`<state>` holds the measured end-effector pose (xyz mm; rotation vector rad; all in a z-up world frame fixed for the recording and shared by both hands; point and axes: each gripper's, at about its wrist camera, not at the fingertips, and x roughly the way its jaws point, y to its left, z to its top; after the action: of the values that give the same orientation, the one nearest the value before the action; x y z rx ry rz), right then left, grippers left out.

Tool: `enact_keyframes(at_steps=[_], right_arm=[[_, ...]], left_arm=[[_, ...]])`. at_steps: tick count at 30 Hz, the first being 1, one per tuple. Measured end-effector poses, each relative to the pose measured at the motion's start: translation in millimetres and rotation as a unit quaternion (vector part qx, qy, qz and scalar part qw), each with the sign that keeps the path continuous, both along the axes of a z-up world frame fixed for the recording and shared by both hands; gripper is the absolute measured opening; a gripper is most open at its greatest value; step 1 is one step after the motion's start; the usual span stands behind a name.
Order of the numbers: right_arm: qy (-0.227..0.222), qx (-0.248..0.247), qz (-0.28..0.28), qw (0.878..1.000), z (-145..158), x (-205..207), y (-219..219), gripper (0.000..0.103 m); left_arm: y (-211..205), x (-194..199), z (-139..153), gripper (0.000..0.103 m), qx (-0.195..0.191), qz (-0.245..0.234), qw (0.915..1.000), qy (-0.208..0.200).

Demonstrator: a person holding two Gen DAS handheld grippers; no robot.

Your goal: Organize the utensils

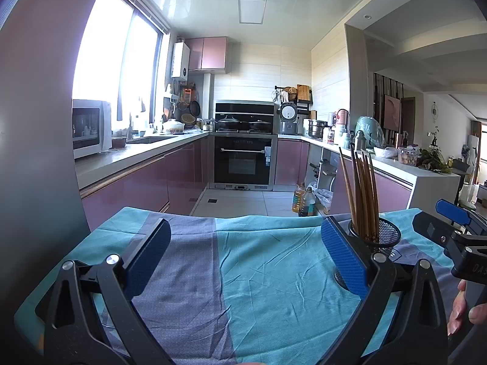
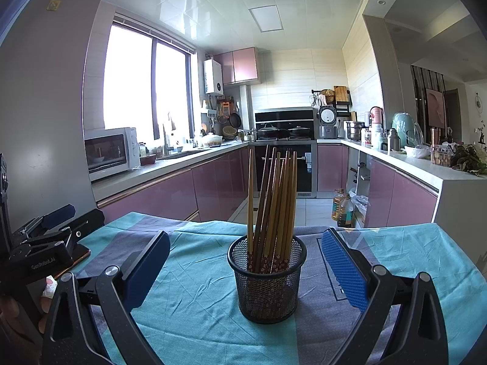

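A black mesh holder (image 2: 267,279) stands upright on the teal and grey cloth (image 2: 194,301), with several wooden chopsticks (image 2: 272,200) standing in it. My right gripper (image 2: 245,251) is open and empty, its blue pads (image 2: 344,270) on either side of the holder, not touching it. In the left wrist view the holder (image 1: 382,234) and chopsticks (image 1: 362,194) stand behind my right pad. My left gripper (image 1: 245,240) is open and empty over bare cloth (image 1: 268,273). The right gripper (image 1: 453,222) shows at the far right there.
The table's far edge drops to the kitchen floor, where oil bottles (image 2: 342,208) stand. Purple cabinets and counters run along both sides. A microwave (image 2: 111,152) sits on the left counter. The left gripper's body (image 2: 45,243) lies at the cloth's left edge.
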<state>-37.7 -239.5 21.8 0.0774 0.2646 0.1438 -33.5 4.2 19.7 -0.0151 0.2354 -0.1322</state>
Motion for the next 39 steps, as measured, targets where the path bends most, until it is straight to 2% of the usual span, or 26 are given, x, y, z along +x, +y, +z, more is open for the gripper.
enact_keyframes(at_steps=[39], right_arm=[[0.0,0.0,0.001,1.0,2.9,-1.0,2.0,0.096]], left_arm=[[0.5,-3.0,-2.3,0.097,-0.002,-0.001,1.0,0.003]])
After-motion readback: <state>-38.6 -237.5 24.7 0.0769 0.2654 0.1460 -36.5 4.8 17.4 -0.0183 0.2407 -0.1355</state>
